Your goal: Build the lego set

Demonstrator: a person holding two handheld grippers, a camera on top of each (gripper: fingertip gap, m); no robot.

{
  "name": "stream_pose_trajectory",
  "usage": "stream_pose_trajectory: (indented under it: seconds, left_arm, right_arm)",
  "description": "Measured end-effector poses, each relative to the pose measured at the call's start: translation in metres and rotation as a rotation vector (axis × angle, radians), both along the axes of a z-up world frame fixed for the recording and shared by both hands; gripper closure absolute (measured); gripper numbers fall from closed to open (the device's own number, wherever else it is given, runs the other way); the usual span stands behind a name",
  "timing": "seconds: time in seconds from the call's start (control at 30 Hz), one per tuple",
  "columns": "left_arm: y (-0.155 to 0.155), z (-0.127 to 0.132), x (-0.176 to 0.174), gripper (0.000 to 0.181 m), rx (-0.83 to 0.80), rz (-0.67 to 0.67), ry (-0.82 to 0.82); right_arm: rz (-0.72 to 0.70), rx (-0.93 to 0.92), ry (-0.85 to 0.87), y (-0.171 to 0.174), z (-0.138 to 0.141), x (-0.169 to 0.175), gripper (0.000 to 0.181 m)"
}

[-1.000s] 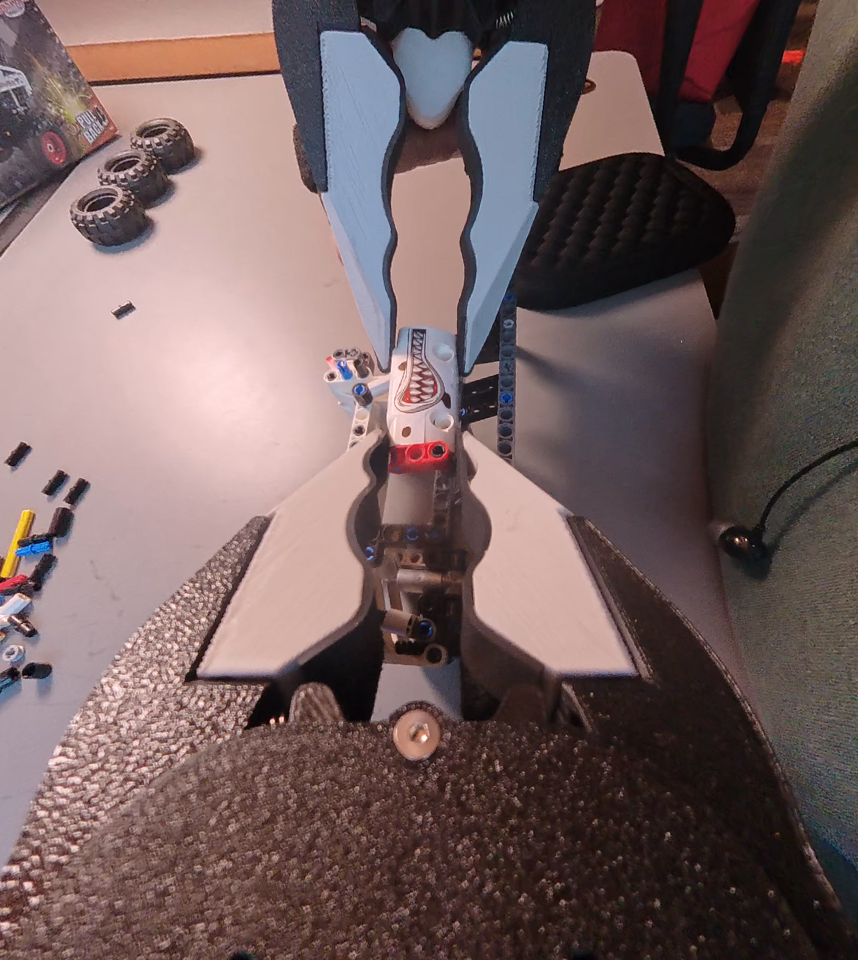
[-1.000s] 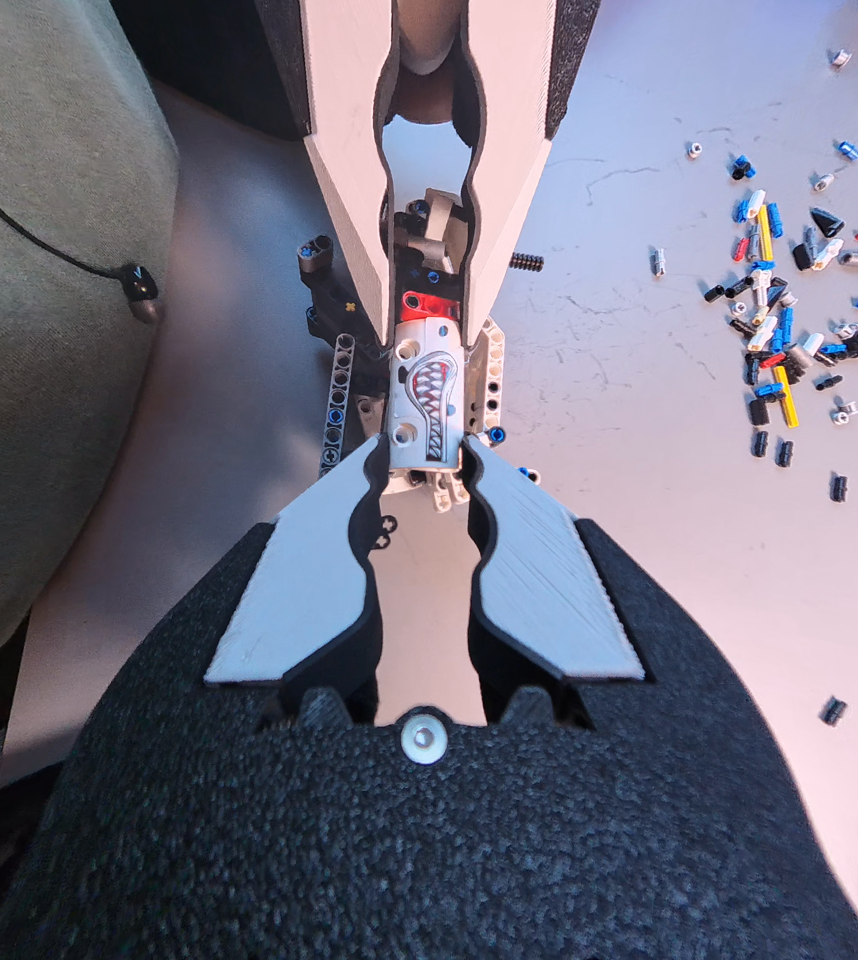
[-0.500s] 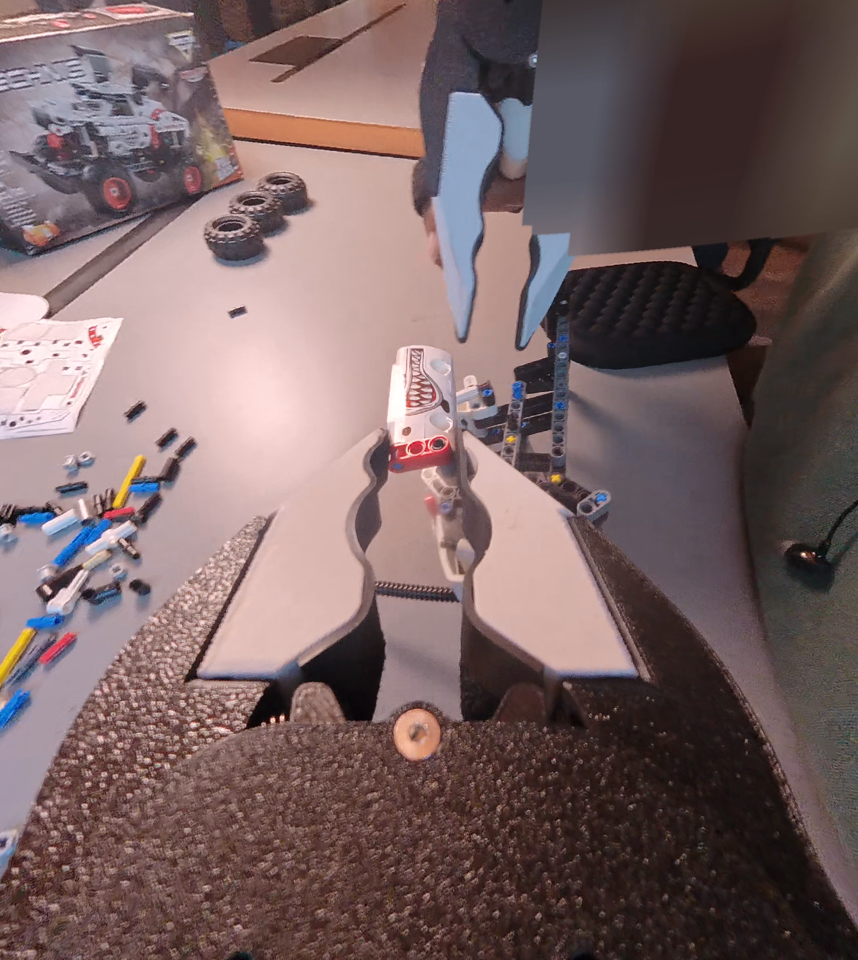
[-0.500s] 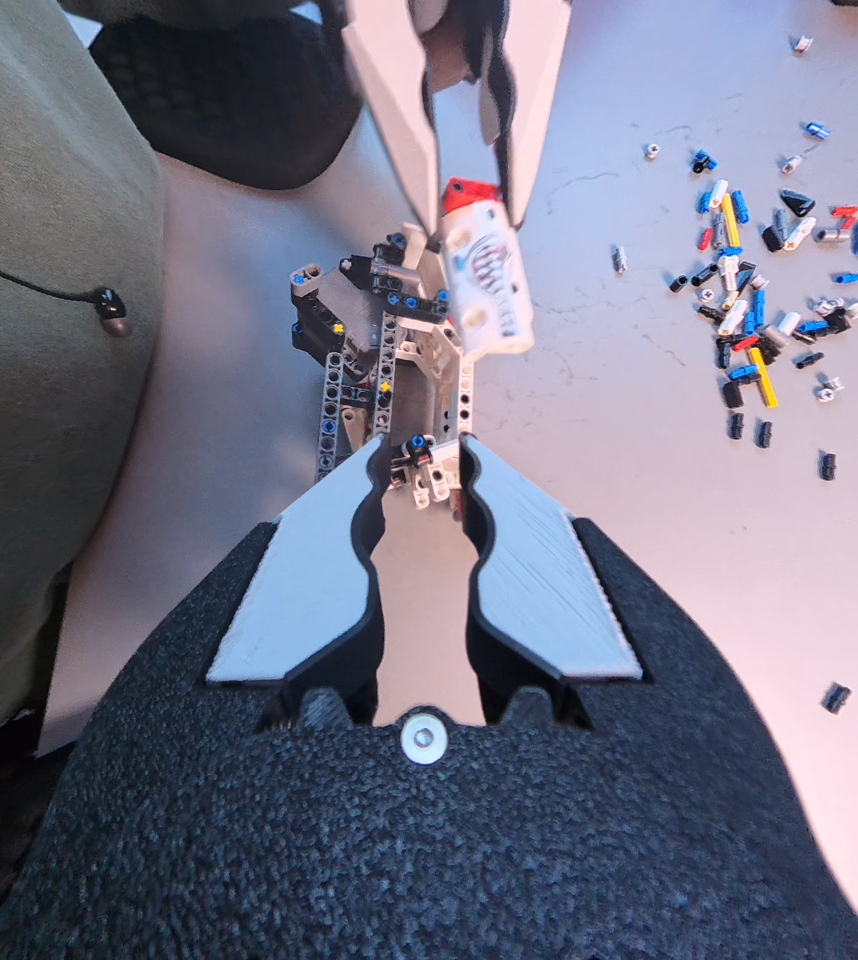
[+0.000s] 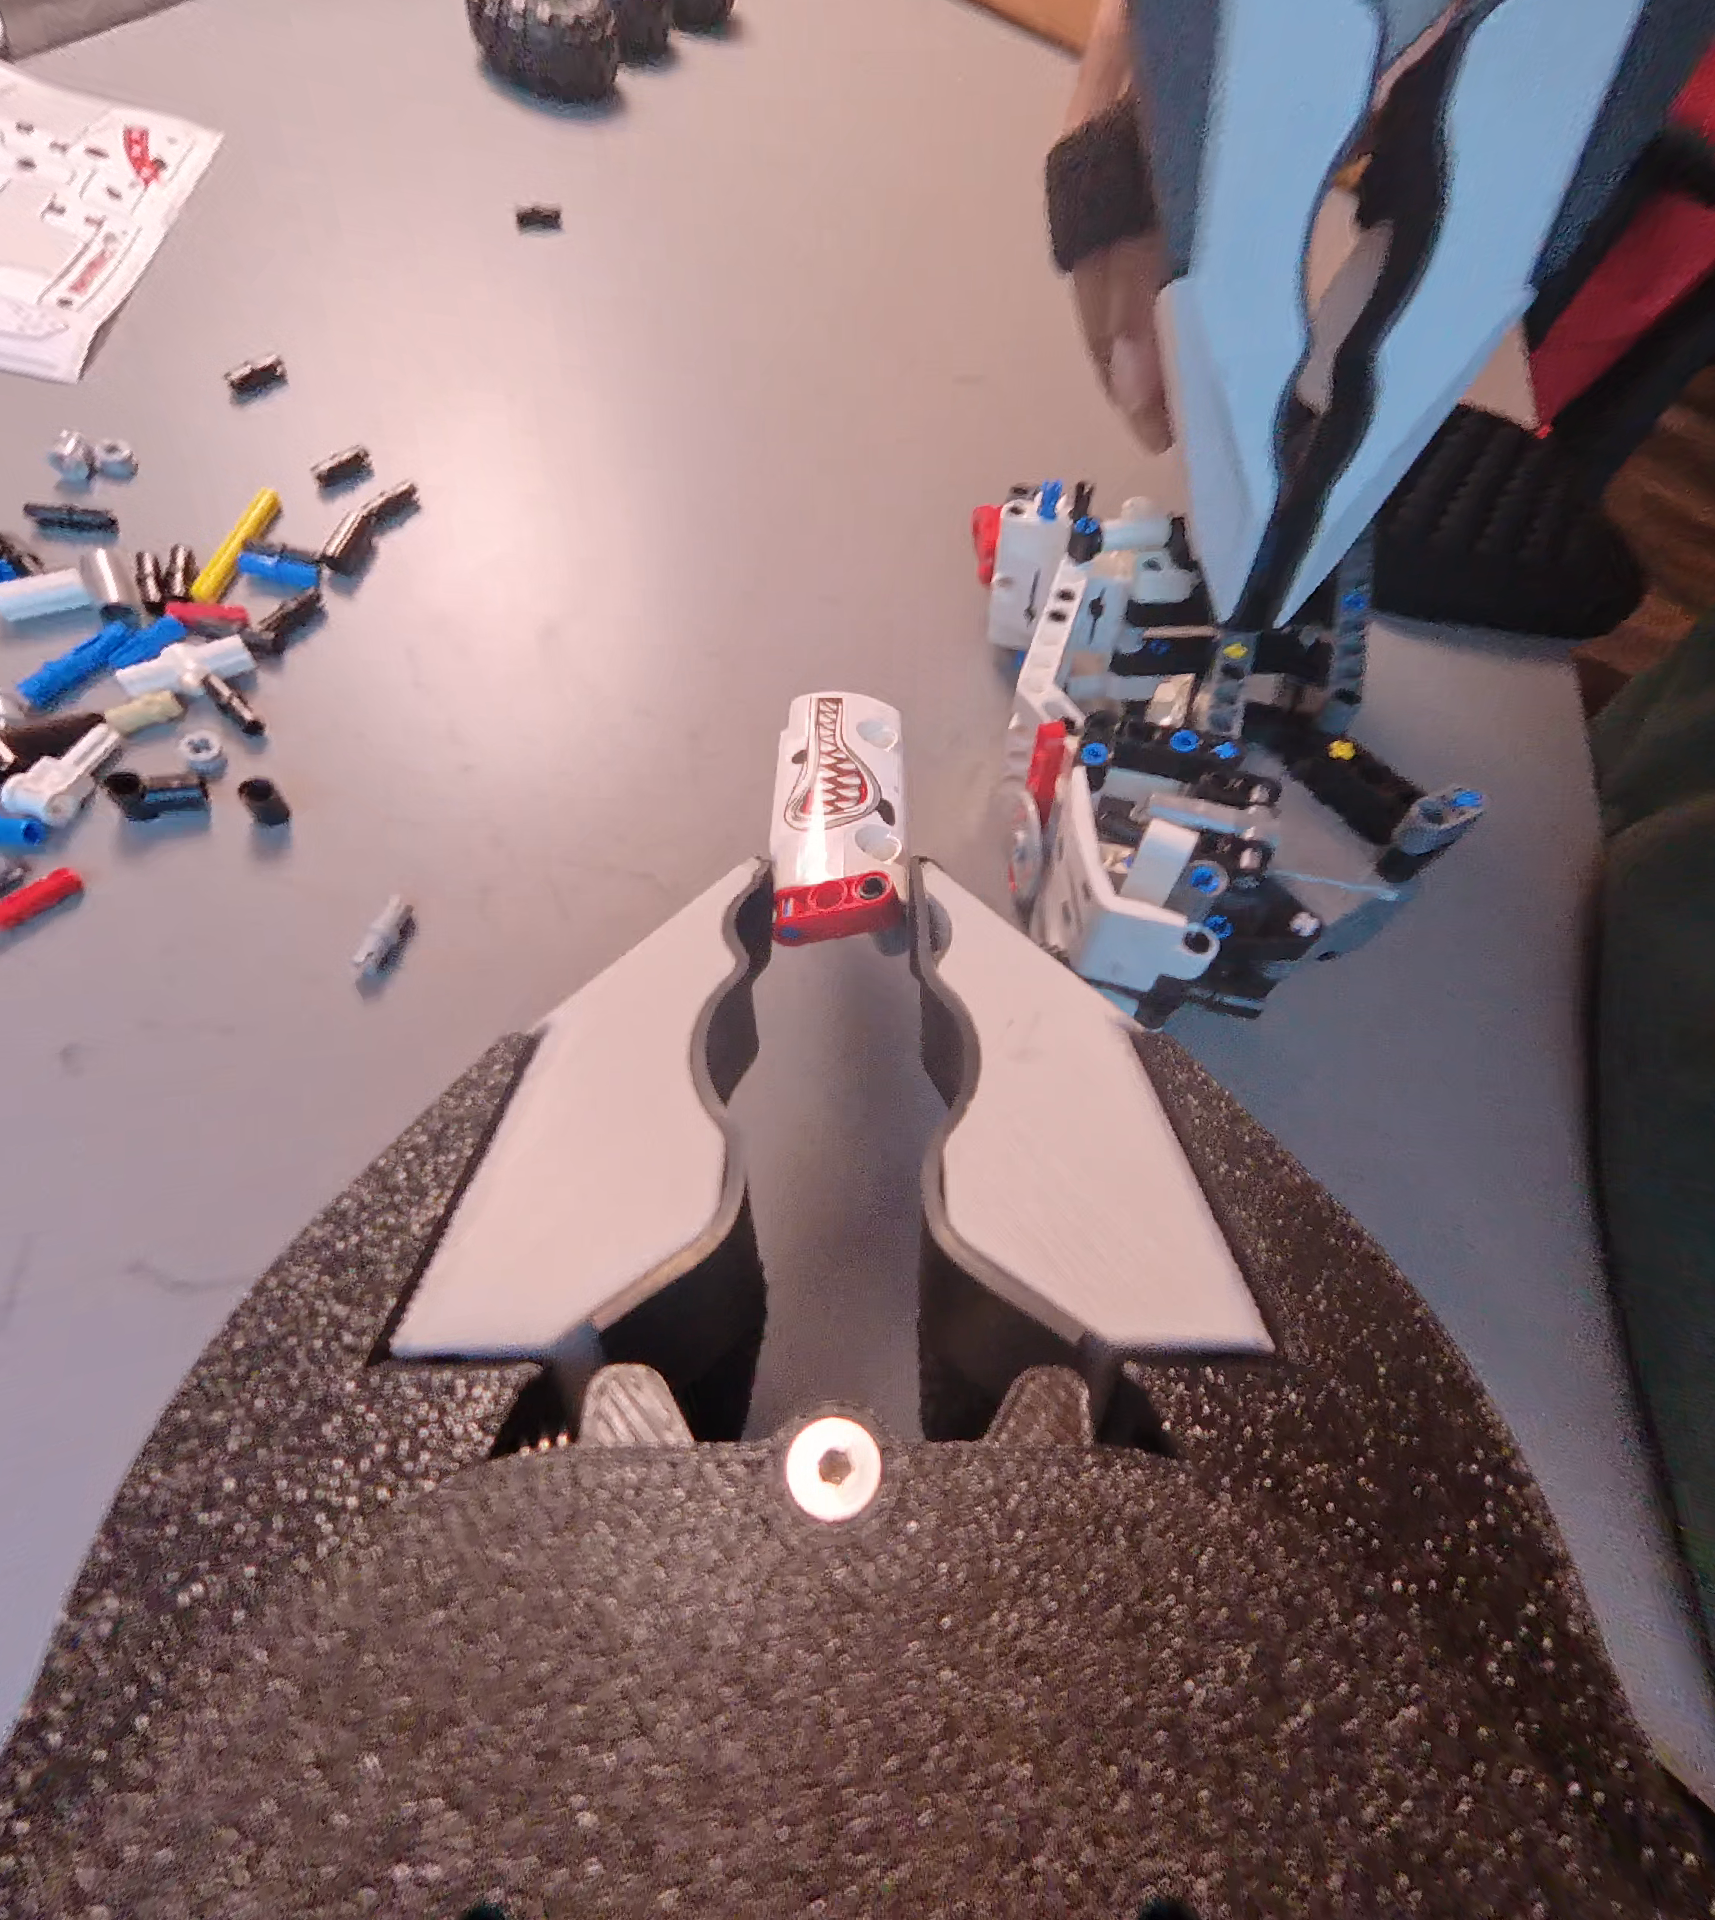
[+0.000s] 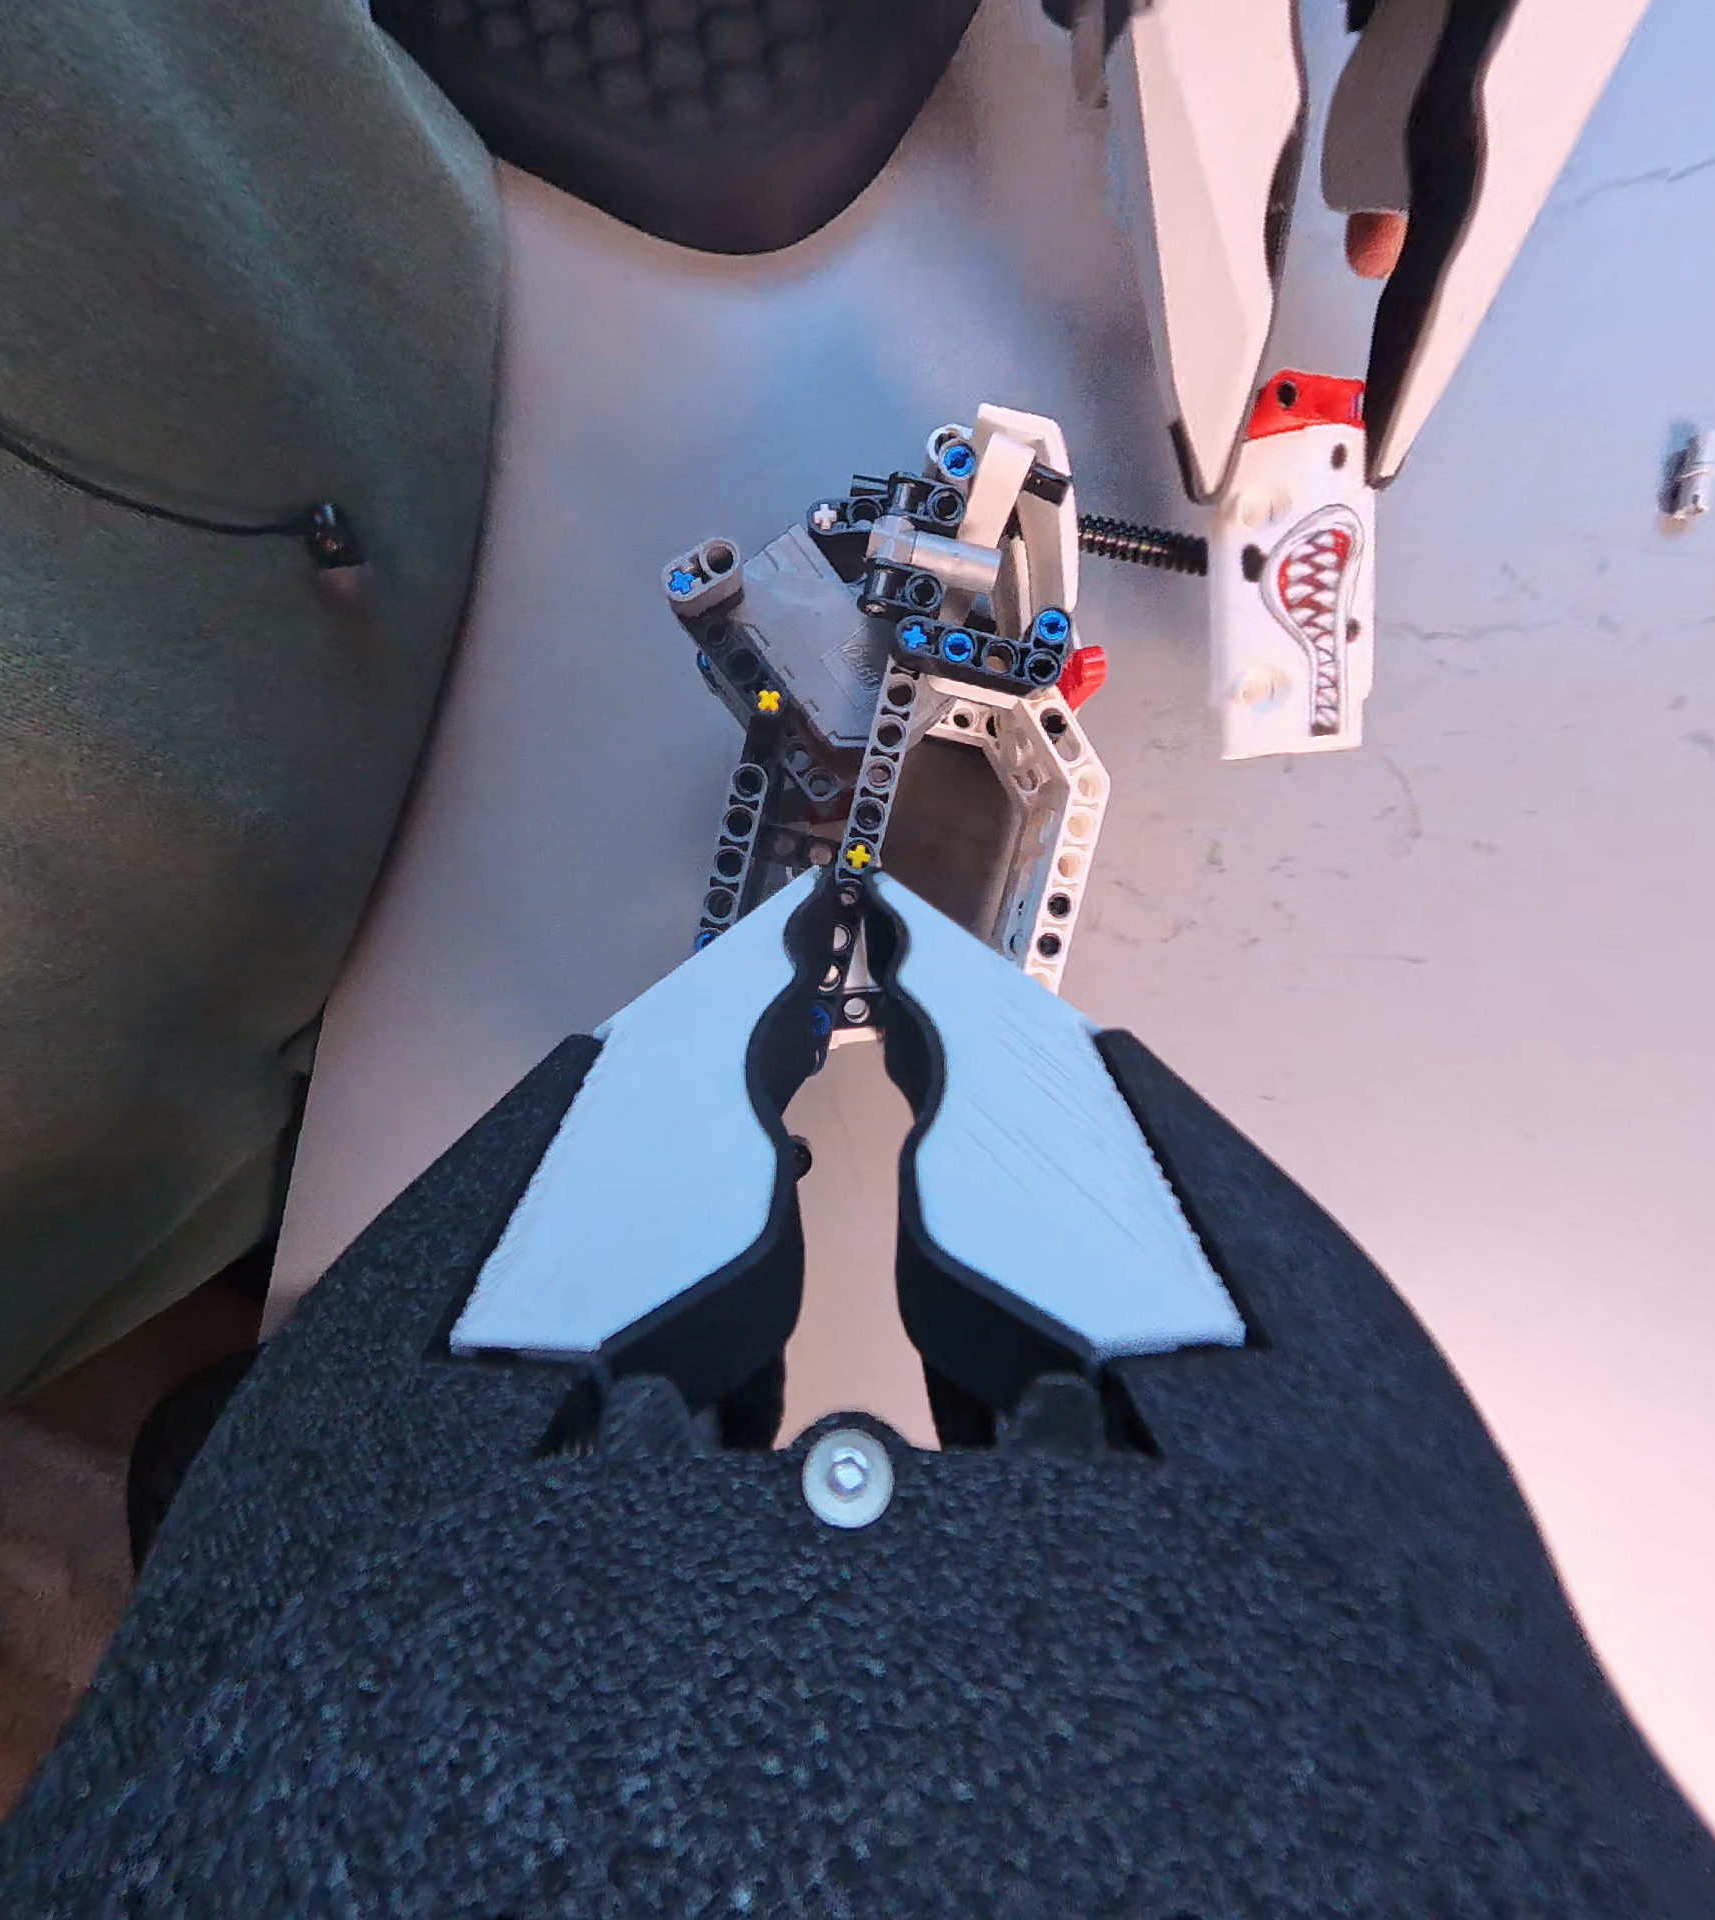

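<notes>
My left gripper (image 5: pixel 837 883) is shut on the red end of a white panel (image 5: pixel 837 790) with a shark-mouth sticker and holds it above the table, to the left of the chassis. The half-built chassis (image 5: pixel 1175 790), made of black, grey and white beams, lies near the table's right edge. My right gripper (image 6: pixel 842 883) is shut on a grey beam (image 6: pixel 874 790) of the chassis (image 6: pixel 936 644). In the right wrist view the left gripper (image 6: pixel 1284 468) holds the panel (image 6: pixel 1289 623) at the upper right. In the left wrist view the right gripper (image 5: pixel 1258 613) reaches down onto the chassis.
Loose small pieces (image 5: pixel 105 665) lie scattered at the left, with a sticker sheet (image 5: pixel 11 239) and black tyres (image 5: pixel 562 42) farther back. A black spring (image 6: pixel 1139 540) lies by the chassis. A person's green garment (image 6: pixel 105 623) and a black mesh chair (image 6: pixel 687 104) border the table edge. About 11 cm separates my left fingertips from my right.
My left gripper has pulled the shark-mouth panel off the chassis and carried it away to the left. My right gripper has let go of the panel and closed on a chassis beam.
</notes>
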State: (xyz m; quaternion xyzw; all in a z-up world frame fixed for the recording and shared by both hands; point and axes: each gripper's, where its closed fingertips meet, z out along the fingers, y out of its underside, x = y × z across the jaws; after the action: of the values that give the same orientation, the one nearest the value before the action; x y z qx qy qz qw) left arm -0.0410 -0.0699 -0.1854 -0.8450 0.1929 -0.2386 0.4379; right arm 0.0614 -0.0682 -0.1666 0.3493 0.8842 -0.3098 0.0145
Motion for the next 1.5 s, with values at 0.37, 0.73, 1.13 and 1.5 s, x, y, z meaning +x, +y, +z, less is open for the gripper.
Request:
stream_pose_trajectory:
  seconds: [0.37, 0.73, 1.13, 1.5]
  left_arm:
    - [-0.002, 0.026, -0.011, 0.136, 0.06, 0.078, 0.032]
    - [-0.003, 0.023, 0.099, 0.161, 0.003, -0.313, 0.207]
    - [-0.003, 0.003, 0.103, 0.157, -0.07, -0.329, 0.333]
    - [-0.004, 0.008, 0.108, 0.149, -0.046, -0.313, 0.257]
  right_arm:
    - [0.032, 0.066, 0.036, 0.0, 0.0, 0.004, 0.177]
    - [0.084, 0.095, 0.161, -0.007, 0.003, 0.002, 0.178]
    - [0.05, 0.06, 0.203, -0.009, 0.003, 0.003, 0.179]
    - [-0.33, -0.008, 0.359, 0.082, 0.053, -0.025, 0.178]
